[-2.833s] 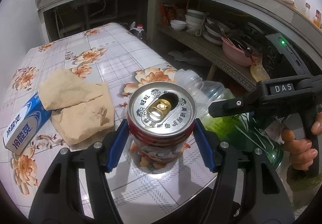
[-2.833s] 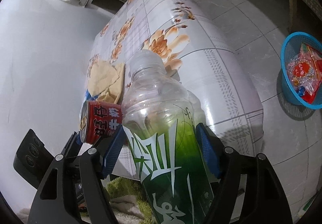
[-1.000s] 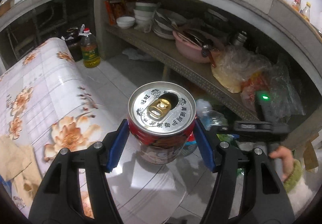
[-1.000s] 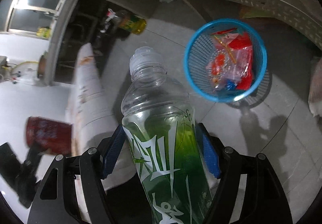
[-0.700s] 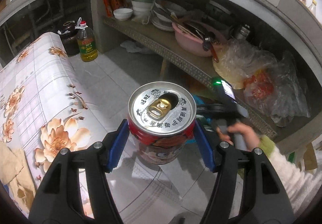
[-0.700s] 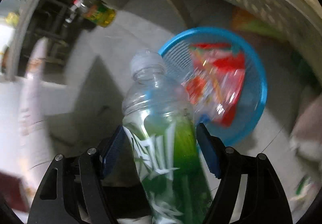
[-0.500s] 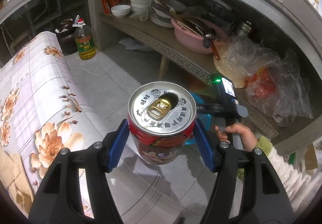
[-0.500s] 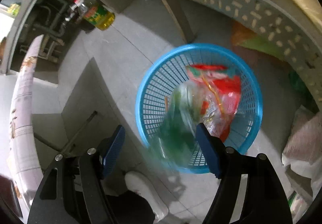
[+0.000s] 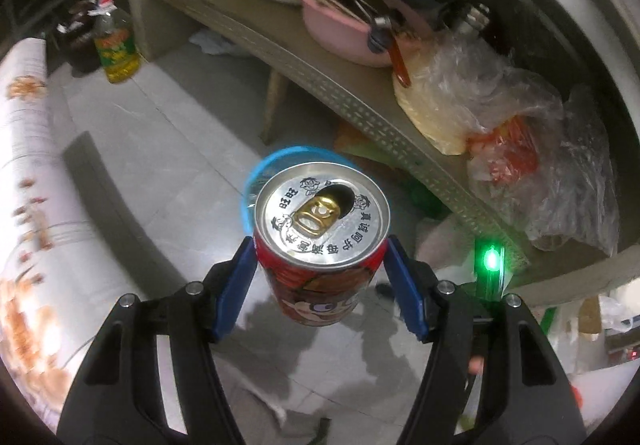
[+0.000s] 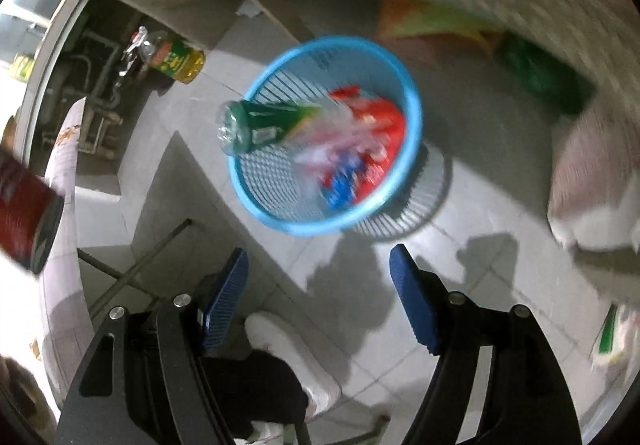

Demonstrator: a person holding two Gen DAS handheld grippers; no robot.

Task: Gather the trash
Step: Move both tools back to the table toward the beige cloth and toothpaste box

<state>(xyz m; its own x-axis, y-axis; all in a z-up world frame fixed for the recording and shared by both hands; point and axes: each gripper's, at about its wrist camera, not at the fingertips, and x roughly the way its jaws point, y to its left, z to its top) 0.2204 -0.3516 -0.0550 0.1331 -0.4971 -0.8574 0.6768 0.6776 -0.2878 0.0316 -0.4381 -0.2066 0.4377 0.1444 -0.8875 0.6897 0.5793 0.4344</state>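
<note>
Can (image 9: 320, 241), red with its tab open, sits clenched between your left gripper (image 9: 320, 277) pads, hiding most of the blue basket (image 9: 260, 173) beyond. Only your right view, past the released, empty right gripper (image 10: 320, 301), shows the green bottle (image 10: 264, 125) lying across that basket's rim among red wrappers (image 10: 372, 149).

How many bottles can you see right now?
2. A clear plastic bottle with a green label lies across the blue mesh basket; a yellow cooking-oil bottle stands on the floor by the shelf. More may be hidden among the shelf clutter.
</note>
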